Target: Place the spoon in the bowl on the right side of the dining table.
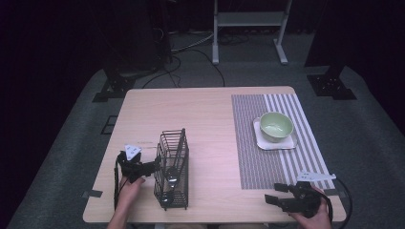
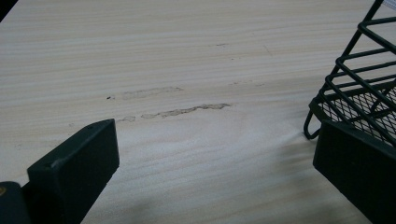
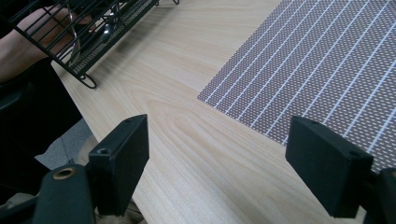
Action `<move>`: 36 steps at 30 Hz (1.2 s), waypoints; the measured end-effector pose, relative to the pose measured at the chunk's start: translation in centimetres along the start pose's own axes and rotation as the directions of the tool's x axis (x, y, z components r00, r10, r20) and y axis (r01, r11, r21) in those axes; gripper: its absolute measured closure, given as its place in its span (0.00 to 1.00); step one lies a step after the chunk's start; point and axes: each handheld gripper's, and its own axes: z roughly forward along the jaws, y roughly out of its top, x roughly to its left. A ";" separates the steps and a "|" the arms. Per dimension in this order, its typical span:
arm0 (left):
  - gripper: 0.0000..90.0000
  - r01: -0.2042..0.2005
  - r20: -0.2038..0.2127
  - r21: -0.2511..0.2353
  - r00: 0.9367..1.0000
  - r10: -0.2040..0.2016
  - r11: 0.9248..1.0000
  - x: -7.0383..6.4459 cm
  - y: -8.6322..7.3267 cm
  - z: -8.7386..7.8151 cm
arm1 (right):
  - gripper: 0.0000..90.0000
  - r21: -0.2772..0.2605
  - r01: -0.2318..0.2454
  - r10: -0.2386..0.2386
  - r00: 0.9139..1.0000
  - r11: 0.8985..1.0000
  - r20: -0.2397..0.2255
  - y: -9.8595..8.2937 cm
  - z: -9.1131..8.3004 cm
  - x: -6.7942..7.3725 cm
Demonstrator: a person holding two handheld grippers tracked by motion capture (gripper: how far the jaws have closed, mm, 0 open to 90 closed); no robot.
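My left gripper (image 1: pixel 155 166) sits near the table's (image 1: pixel 205 119) 7 o'clock corner, pointing toward 3 o'clock, right against the black wire basket (image 1: pixel 173 167). Its jaws are spread wide with nothing between them; in the left gripper view one jaw stands over bare wood and the other is just beside the basket's (image 2: pixel 359 88) foot at 3 o'clock, though I cannot tell whether it touches the wire. The basket stands upright on the wood, at about 7 o'clock from the table's middle. Some metal cutlery (image 1: pixel 172 177) lies inside it, too dim to tell apart.

My right gripper (image 1: pixel 276 193) rests near the 5 o'clock corner, pointing toward 9 o'clock, its jaws released and far apart over bare wood. In the right gripper view the striped mat (image 3: pixel 322 65) lies at 1 o'clock and the basket (image 3: pixel 88 32) at 11 o'clock, well apart from my jaws.

On the mat (image 1: pixel 274 138), at 2 o'clock from the table's middle, a green bowl (image 1: pixel 276 126) sits on a small white square plate (image 1: pixel 265 141).
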 end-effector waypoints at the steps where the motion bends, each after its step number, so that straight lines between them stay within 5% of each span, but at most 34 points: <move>1: 0.00 0.001 0.001 0.001 1.000 -0.001 1.000 0.0 0.0 0.0 | 0.23 0.004 -0.003 0.003 1.000 1.000 -0.001 0.0 0.1 0.0; 36: 0.00 -0.009 -0.008 -0.010 1.000 0.009 1.000 -0.1 -0.1 -0.2 | 0.23 0.080 0.075 -0.068 0.994 0.994 -0.084 2.6 3.4 2.1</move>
